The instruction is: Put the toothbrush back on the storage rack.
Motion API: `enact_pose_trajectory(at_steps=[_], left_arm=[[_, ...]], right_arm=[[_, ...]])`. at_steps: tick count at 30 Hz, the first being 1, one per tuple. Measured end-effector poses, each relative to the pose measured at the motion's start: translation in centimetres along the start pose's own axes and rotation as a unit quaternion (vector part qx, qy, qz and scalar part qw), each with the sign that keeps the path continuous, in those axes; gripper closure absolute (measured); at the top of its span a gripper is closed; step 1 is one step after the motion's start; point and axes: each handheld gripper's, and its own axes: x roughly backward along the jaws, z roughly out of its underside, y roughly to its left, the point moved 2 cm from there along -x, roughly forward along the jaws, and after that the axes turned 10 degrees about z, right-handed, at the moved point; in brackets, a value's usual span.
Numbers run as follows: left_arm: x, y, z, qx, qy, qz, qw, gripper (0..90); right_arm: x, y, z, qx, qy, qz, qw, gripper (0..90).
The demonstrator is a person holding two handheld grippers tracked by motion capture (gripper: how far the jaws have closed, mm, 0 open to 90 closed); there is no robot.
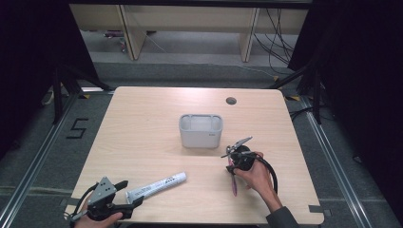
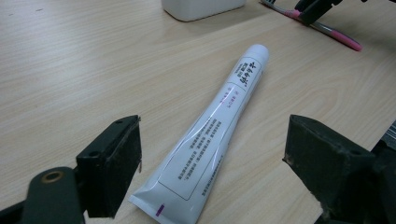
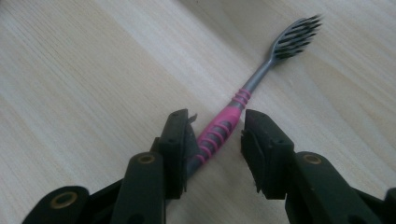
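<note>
Toothbrush [image 3: 224, 128] lies flat on the table [image 1: 142, 142] between the half-closed jaws of the right gripper [image 3: 217, 140], not yet pinched or lifted, while beyond it the white bin [image 1: 201, 130] waits and the left gripper [image 2: 210, 163] stands wide open around the toothpaste tube [image 2: 215, 126].

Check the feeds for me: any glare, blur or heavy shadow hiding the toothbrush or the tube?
High view: even light, dark surroundings, toothbrush small. Left gripper view: tube sharp, mild sheen. Right gripper view: toothbrush handle sharp between jaws, bristles slightly soft.
</note>
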Motion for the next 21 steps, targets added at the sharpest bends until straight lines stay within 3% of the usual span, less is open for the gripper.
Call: enact_pose_trajectory(at_steps=[3, 7, 8, 9, 10, 13, 14, 16, 17, 18, 21], left_arm=[[0.0, 0.0, 0.0, -0.001, -0.001, 0.003, 1.0000, 18.4], [0.0, -0.1, 0.0, 0.000, -0.002, 0.002, 1.0000, 18.4], [0.0, -0.1, 0.0, -0.001, -0.001, 0.001, 1.0000, 18.4], [0.0, -0.1, 0.0, -0.001, -0.002, 0.002, 1.0000, 18.4], [0.0, -0.1, 0.0, 0.000, -0.003, 0.002, 1.0000, 18.4], [0.0, -0.1, 0.0, -0.001, -0.001, 0.002, 1.0000, 18.4], [0.0, -0.1, -0.1, -0.001, -0.003, 0.003, 1.0000, 18.4], [-0.1, -0.1, 0.0, -0.002, 0.000, 0.004, 1.0000, 18.4], [-0.1, -0.1, 0.0, -0.002, -0.004, 0.008, 1.0000, 18.4], [-0.1, -0.1, 0.0, -0.002, -0.004, 0.008, 1.0000, 18.4], [0.0, -0.1, 0.0, -0.002, 0.000, 0.004, 1.0000, 18.4]], right_arm=[[-0.2, -0.3, 0.0, 0.013, 0.000, 0.000, 0.9999, 66.7], [-0.1, -0.3, 0.2, -0.002, 0.015, 0.002, 0.9999, 72.0], [0.0, -0.7, 0.3, 0.016, 0.011, -0.002, 0.9998, 75.3], [0.2, -0.5, 0.4, 0.003, 0.021, -0.002, 0.9998, 78.2], [0.2, -0.7, 0.4, 0.015, 0.022, -0.002, 0.9997, 79.8], [0.4, -0.9, 0.5, 0.016, 0.034, -0.004, 0.9993, 80.8], [0.3, -1.2, 0.4, 0.031, 0.032, 0.000, 0.9990, 80.9], [0.4, -1.3, 0.3, 0.035, 0.050, 0.002, 0.9982, 80.9], [0.3, -1.5, 0.1, 0.053, 0.044, -0.001, 0.9976, 80.9], [0.3, -1.5, 0.1, 0.053, 0.044, -0.001, 0.9976, 80.9], [0.2, -1.5, -0.4, 0.085, 0.071, 0.006, 0.9938, 80.9]])
